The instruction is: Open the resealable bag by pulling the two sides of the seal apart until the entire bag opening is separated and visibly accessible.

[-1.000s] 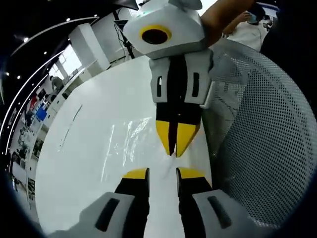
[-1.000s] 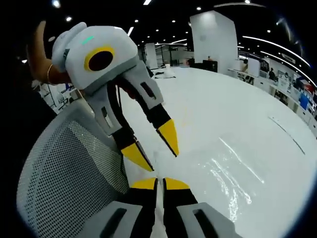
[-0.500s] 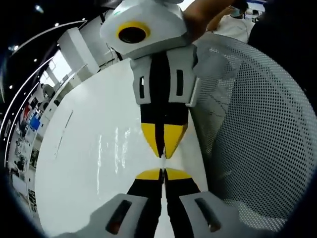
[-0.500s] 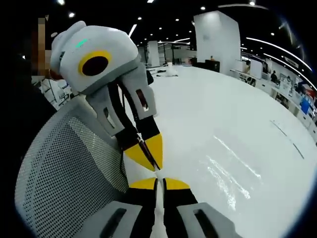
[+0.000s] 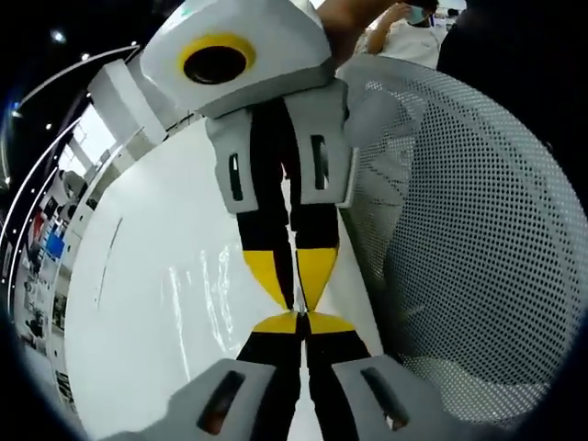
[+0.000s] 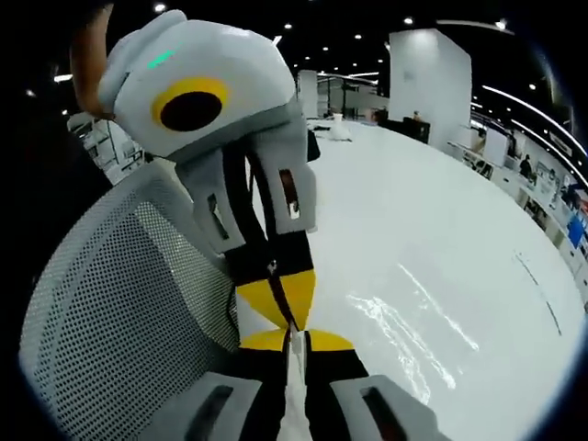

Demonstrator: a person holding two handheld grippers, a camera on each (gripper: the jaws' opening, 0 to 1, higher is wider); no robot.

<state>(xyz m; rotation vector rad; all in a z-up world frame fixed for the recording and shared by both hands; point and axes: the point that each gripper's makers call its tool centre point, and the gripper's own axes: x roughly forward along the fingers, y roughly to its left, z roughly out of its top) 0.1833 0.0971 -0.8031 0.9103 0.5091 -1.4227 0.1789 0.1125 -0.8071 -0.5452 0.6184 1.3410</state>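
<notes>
Now my left gripper (image 5: 301, 322) and right gripper (image 6: 289, 339) meet tip to tip above the glossy white table (image 5: 156, 303), each with yellow-tipped jaws pressed together on a lip of the clear, thin plastic resealable bag (image 6: 292, 386). A grey mesh chair back (image 5: 459, 230) stands beside the table. I judge slow, even, opposite pulls work best, without slipping.

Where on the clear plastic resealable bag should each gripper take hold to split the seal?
The thin top lip, one wall each, from opposite sides. The clear plastic resealable bag runs edge-on between the shut fingers of the right gripper, and the left gripper meets it tip to tip, so pulling apart should peel the seal.
</notes>
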